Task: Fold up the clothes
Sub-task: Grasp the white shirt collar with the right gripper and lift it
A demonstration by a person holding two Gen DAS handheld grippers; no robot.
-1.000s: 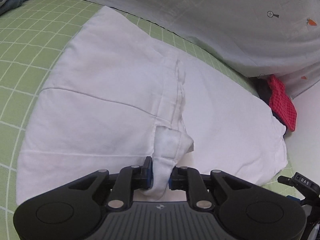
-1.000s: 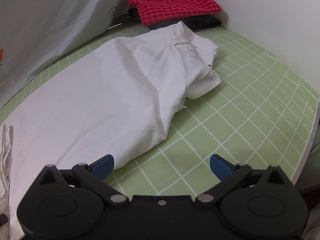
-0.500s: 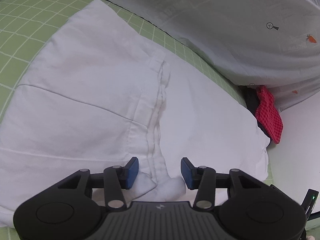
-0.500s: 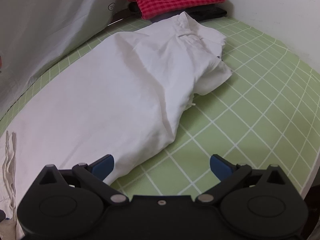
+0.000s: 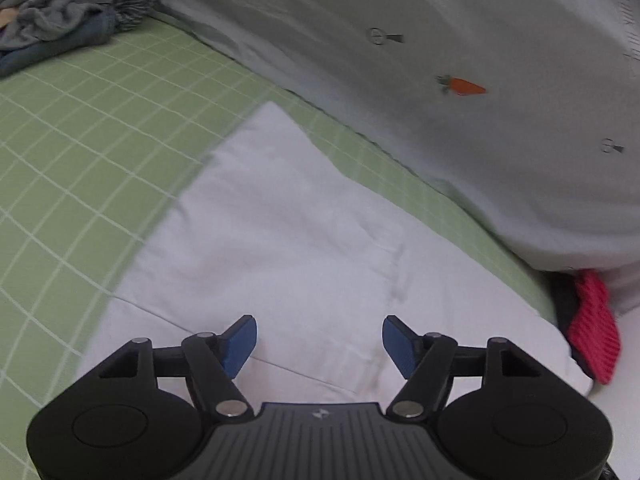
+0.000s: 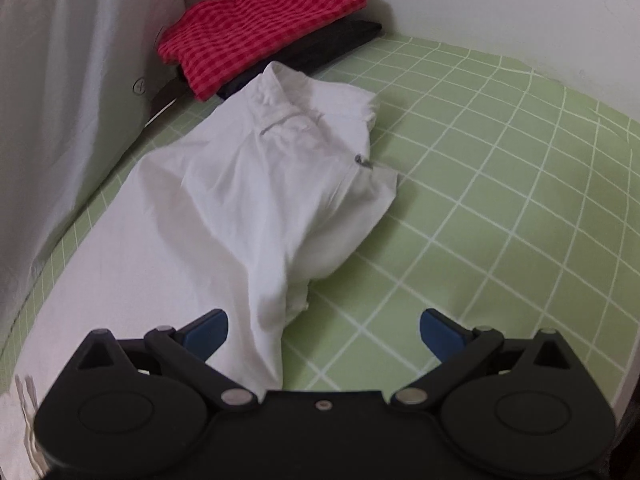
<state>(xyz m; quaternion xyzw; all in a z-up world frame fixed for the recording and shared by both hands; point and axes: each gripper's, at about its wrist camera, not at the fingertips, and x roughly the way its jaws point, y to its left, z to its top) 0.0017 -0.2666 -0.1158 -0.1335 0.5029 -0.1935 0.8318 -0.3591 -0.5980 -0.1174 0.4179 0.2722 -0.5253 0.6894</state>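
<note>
Both your grippers hang over the white garment [image 6: 256,208], which lies on the green checked bed sheet [image 6: 500,184]. Your left gripper [image 5: 319,342] has jaws opening, gripping nothing; your right gripper [image 6: 324,334] has jaws wide, straddling the garment's edge.

Light-green bedsheet w/ white grid lines [image 5: 88,148] is covering the work surface, stretching out to the far edge [image 6: 520,184]. Pale grey quilt w/ small carrot print [image 5: 460,128] is lying along the sheet's back side, bulging over it; same quilt is showing as a grey fabric wall at left in right-wrist view [image 6: 60,100]. Plain white wall [image 6: 500,8] is standing behind the sheet, approx. at its far corner.
</note>
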